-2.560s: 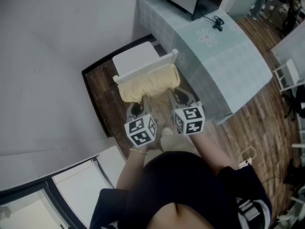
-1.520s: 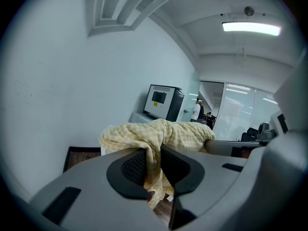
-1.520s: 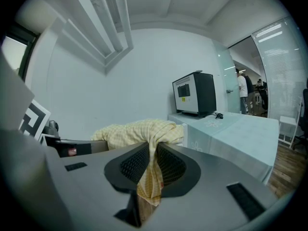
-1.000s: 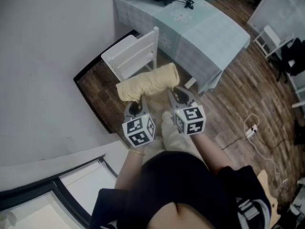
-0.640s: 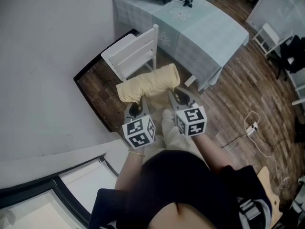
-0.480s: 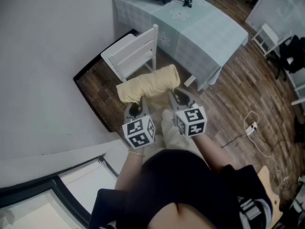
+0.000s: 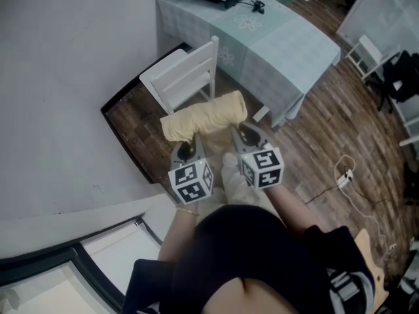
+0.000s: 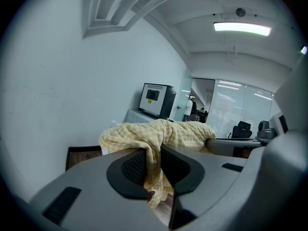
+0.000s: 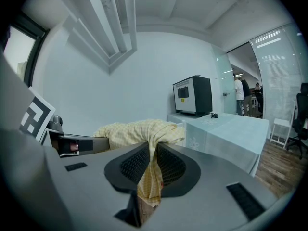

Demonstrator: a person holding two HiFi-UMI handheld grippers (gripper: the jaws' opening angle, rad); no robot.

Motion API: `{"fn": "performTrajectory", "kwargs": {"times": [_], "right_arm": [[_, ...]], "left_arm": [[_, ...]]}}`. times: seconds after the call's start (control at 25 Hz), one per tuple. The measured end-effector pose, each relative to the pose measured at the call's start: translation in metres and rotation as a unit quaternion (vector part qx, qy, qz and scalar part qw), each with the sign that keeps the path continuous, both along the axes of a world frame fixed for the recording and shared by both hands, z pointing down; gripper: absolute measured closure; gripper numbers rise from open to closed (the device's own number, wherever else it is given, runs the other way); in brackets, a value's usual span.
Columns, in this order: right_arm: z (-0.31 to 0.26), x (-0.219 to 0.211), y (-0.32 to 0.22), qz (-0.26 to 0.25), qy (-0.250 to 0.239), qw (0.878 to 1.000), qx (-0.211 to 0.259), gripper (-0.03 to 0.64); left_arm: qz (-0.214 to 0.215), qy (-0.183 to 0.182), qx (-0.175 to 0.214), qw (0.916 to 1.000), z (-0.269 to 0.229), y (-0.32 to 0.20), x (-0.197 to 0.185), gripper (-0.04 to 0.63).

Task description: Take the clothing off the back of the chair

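A pale yellow checked garment (image 7: 204, 115) hangs bunched between my two grippers, lifted clear of the white chair (image 7: 185, 77) that stands behind it. My left gripper (image 7: 185, 144) is shut on the garment's left end; in the left gripper view the cloth (image 8: 159, 138) is pinched between the black pads and drapes below them. My right gripper (image 7: 243, 131) is shut on the right end, and the fabric (image 9: 144, 131) hangs down through its jaws in the right gripper view. The chair's back is bare.
A table with a pale blue cloth (image 7: 275, 41) stands right of the chair, with a dark screen (image 9: 192, 95) on it. The chair sits on a dark framed floor panel (image 7: 134, 126) by a grey wall. Cables and a socket strip (image 7: 344, 175) lie on the wood floor to the right.
Earlier the garment lay over the chair's back; since then it has come away from the chair. Over the last second both grippers and the garment have stayed almost still.
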State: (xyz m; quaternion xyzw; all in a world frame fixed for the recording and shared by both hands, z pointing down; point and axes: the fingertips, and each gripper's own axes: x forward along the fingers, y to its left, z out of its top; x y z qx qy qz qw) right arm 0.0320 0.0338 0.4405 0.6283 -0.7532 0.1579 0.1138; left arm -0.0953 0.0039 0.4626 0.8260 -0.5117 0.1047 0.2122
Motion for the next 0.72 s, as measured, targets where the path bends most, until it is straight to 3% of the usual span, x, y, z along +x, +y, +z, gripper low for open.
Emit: {"fn": "performTrajectory", "kwargs": {"times": [0.72], "right_arm": [[-0.0095, 0.0064, -0.0102, 0.009, -0.004, 1.000, 0.014, 0.552]], "left_arm": [[0.004, 0.007, 0.005, 1.0000, -0.0060, -0.0080, 0.0066, 0.534]]}}
